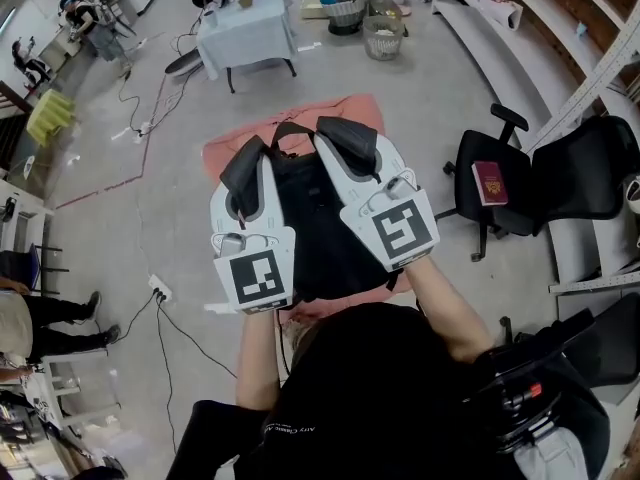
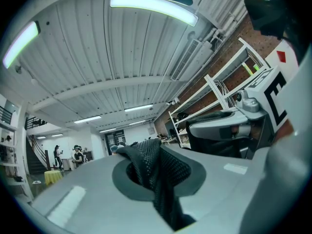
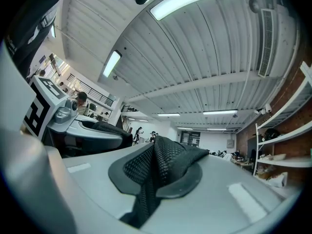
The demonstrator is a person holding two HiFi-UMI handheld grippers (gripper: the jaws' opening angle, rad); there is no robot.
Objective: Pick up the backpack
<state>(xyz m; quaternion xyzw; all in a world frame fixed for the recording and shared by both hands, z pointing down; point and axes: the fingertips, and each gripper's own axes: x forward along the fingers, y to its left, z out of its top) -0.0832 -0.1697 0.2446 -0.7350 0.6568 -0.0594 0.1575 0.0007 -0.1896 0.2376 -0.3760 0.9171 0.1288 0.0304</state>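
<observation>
Two hand-held grippers are clamped shut on straps: the left hand-held gripper (image 1: 245,171) pinches one black mesh shoulder strap (image 2: 157,172), and the right hand-held gripper (image 1: 348,140) pinches the other mesh strap (image 3: 157,167). Below lies a grey concrete floor (image 1: 430,103) with a salmon-pink cloth (image 1: 335,108) spread on it. A pale-blue draped tabletop (image 1: 245,30) stands beyond, with black office chairs (image 1: 515,203) and white shelving (image 1: 600,63) to the right. The black fabric backpack (image 1: 310,233) is between the grippers, over the cloth. Its long axis runs away from the person, strap end farthest.
</observation>
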